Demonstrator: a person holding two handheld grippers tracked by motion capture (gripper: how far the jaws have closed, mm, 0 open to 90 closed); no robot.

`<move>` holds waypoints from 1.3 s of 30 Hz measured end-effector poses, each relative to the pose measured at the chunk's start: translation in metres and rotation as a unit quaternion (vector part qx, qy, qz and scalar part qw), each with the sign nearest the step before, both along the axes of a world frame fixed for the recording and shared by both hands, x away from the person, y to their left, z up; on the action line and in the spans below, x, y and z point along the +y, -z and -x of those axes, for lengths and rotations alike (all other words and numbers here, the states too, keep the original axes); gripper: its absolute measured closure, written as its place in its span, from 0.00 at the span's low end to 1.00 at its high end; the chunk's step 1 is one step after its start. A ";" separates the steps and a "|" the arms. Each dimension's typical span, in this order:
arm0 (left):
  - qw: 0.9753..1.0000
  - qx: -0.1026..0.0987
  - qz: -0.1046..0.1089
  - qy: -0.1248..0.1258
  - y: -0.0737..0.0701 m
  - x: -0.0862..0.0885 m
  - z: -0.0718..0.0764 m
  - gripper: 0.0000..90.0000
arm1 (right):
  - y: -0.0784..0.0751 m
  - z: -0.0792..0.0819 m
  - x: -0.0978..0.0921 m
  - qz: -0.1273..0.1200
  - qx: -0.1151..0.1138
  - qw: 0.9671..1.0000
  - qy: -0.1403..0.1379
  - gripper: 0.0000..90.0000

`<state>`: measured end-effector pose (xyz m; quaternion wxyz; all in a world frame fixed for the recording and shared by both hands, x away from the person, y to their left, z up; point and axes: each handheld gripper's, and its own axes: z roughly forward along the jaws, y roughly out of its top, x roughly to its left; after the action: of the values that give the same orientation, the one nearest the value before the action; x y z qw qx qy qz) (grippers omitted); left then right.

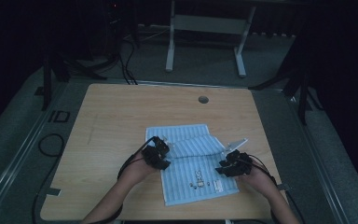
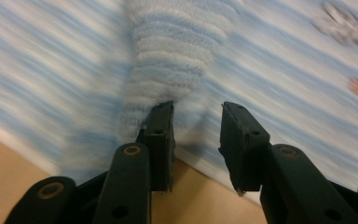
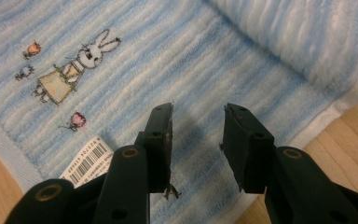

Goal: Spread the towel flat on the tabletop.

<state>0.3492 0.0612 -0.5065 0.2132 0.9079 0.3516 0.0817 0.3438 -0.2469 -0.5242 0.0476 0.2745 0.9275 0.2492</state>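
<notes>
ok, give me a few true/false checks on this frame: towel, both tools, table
1. The blue striped towel lies on a wooden table. True.
2. The left tool is clamped shut. False: its jaws stand apart, with a raised fold of towel next to one jaw.
3. The towel carries a rabbit picture and a barcode tag. True.
4. The right tool holds the barcode tag. False: it is open over the towel, nothing between its jaws.
5. The towel lies fully flat. False: its far part is folded over.

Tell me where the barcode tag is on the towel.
The barcode tag lies at the striped towel's near hem, below the embroidered rabbit and just left of the right tool in the right gripper view.
</notes>
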 end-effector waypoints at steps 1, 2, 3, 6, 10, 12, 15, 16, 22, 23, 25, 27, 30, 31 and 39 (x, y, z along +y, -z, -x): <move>1.000 -0.006 0.000 -0.010 -0.001 0.001 -0.007 0.70 | 0.000 0.000 0.000 0.000 0.000 1.000 0.001 0.69; 1.000 -0.014 -0.011 -0.018 -0.002 0.001 -0.014 0.69 | 0.000 -0.001 0.000 0.001 -0.002 1.000 0.000 0.69; 0.999 -0.024 -0.033 -0.035 -0.002 0.001 -0.022 0.66 | 0.000 -0.001 -0.001 0.002 -0.001 1.000 0.001 0.69; 0.998 -0.015 -0.024 -0.059 -0.006 0.006 -0.033 0.66 | -0.002 -0.002 -0.001 -0.003 -0.005 1.000 0.002 0.69; 0.998 -0.035 -0.005 -0.042 -0.020 0.002 -0.016 0.66 | -0.005 -0.002 -0.004 -0.006 -0.009 1.000 0.000 0.69; 0.999 -0.037 -0.005 -0.026 -0.023 -0.001 -0.004 0.66 | -0.007 -0.002 -0.005 -0.002 -0.006 1.000 0.002 0.69; 1.000 -0.026 0.004 -0.001 -0.020 -0.005 0.013 0.66 | -0.008 -0.002 -0.005 -0.003 -0.009 1.000 0.003 0.69; 1.000 -0.023 0.000 0.005 -0.017 -0.007 0.017 0.66 | -0.009 -0.001 -0.005 -0.004 -0.010 1.000 0.002 0.69; 1.000 0.007 -0.001 0.028 0.011 -0.012 0.030 0.62 | -0.005 -0.002 -0.001 0.000 -0.012 1.000 0.000 0.68; 1.000 0.008 -0.006 0.027 0.016 -0.013 0.029 0.62 | -0.003 -0.002 -0.001 0.002 -0.009 1.000 0.001 0.67; 1.000 0.008 -0.003 0.025 0.022 -0.013 0.027 0.60 | -0.001 -0.003 0.001 0.007 -0.010 1.000 0.002 0.67; 1.000 0.010 -0.002 0.021 0.022 -0.012 0.022 0.60 | 0.003 -0.004 0.002 0.013 -0.007 1.000 0.002 0.67; 1.000 0.010 -0.008 0.024 0.022 -0.012 0.016 0.60 | 0.005 -0.007 0.003 0.014 -0.006 1.000 0.003 0.67; 1.000 0.010 -0.010 0.024 0.022 -0.011 0.012 0.60 | 0.005 -0.008 0.004 0.015 -0.008 1.000 0.003 0.67; 1.000 0.012 -0.006 0.006 0.022 -0.003 -0.020 0.60 | 0.005 -0.024 0.010 0.021 -0.009 1.000 0.010 0.67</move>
<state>0.3692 0.0584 -0.5281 0.2040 0.9120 0.3485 0.0717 0.3681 -0.2372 -0.5288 0.0641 0.2801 0.9294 0.2316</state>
